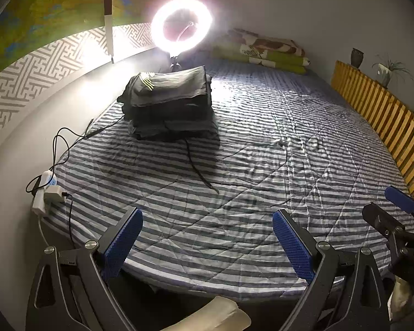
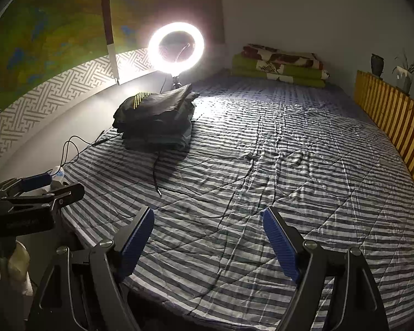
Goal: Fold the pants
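both the left claw [image 1: 207, 237] and right claw [image 2: 208, 234] point downward, side by side, jaws spread wide, empty.

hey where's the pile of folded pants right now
The pile of pants sits on the striped bed at its far left, just in front of the ring light, in both wrist views; neither gripper is near it.

A stack of folded pants [image 1: 169, 104] sits on the bed [image 1: 262, 165] toward its far left part, directly in front of a ring light [image 1: 181, 24] standing at the bed's far edge. A cable [image 1: 198, 171] trails from under the stack toward the near side. Folded bedding [image 1: 265, 51] lies along the far end, against the wall. A slatted rail [image 1: 386, 121] runs down the right side, with a vase [image 1: 356, 57] and a plant [image 1: 389, 70] behind it. A power strip [image 1: 42, 193] lies off the bed's left edge.
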